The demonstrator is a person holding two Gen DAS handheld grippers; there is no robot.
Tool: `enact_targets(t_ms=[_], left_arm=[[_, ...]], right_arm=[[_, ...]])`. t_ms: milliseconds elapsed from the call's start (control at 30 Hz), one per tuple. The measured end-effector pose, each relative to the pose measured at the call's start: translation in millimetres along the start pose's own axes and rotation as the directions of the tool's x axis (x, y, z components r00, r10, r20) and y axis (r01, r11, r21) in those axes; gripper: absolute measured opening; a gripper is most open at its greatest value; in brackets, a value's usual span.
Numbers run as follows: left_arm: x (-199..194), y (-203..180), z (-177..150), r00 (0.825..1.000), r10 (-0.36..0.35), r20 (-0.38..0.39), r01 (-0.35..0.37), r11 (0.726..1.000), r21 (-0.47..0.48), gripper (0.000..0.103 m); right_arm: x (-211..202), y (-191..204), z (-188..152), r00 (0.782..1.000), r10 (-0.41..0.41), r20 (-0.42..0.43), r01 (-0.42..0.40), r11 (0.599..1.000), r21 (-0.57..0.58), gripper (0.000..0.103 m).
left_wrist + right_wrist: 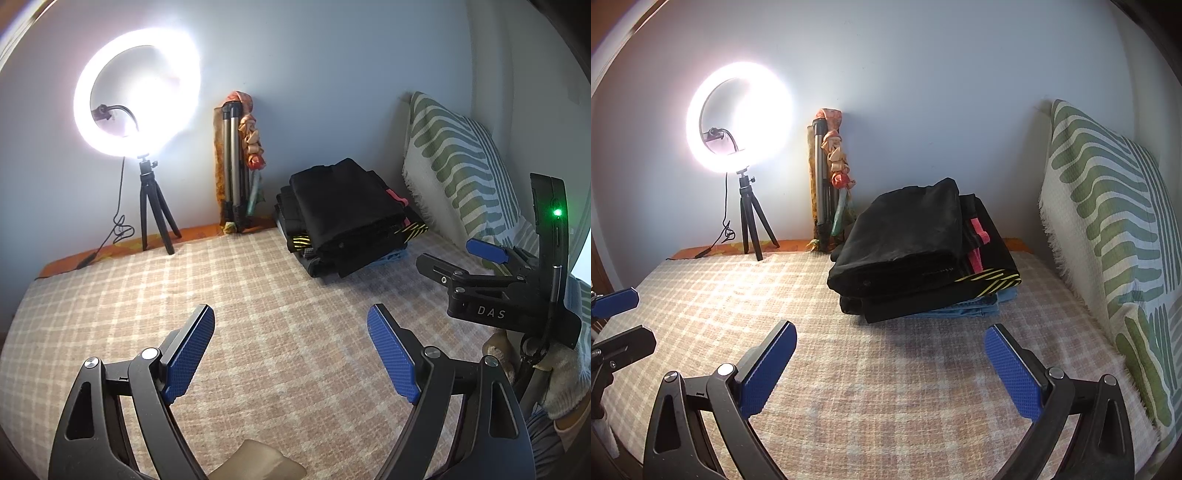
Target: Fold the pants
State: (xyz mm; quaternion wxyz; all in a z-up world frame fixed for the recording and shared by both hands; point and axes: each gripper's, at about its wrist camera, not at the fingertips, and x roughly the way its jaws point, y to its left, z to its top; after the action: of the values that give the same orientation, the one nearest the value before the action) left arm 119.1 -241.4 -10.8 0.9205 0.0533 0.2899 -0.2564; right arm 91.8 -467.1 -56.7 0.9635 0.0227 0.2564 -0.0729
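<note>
Left claw (291, 347), black frame with blue textured pads: jaws spread wide, nothing between them, held low over the bare checked beige-and-white bedspread (258, 295), by appearance at rest between garments; right claw (890, 365), same make: likewise wide open and empty, poised over the bed just short of the pile, its body also showing at the right edge of the left view, where a gloved hand (565, 384) holds its grip; stack of folded pants (916, 243), black pair uppermost over a black pair with yellow stripes and a red patch, pale blue denim at the bottom: set toward the far right of the bed, near the pillow and clear of the middle, seemingly so that the working area remains free; no unfolded pair shows in either view, so the folding looks finished or the next garment lies out of sight; cream pillow with green wavy bands (1108, 229): propped against the wall to the right, bounding the pile on that side; lit white ring light on a small black tripod (738, 122): standing at the far left edge of the bed, cable trailing; folded silver tripod with orange patterned cloth tied round it (827, 177): leaning on the wall behind the pile; nothing lies between claws and stack
</note>
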Motion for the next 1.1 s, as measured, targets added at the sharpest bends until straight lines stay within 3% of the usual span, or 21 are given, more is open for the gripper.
enact_targets(t_ms=[1100], left_arm=[[-5.9, -4.7, 3.6, 1.0, 0.01, 0.008, -0.01, 1.0, -0.005, 0.085]], right_arm=[[-0.1, 7.7, -0.8, 1.0, 0.018, -0.007, -0.018, 1.0, -0.004, 0.103]])
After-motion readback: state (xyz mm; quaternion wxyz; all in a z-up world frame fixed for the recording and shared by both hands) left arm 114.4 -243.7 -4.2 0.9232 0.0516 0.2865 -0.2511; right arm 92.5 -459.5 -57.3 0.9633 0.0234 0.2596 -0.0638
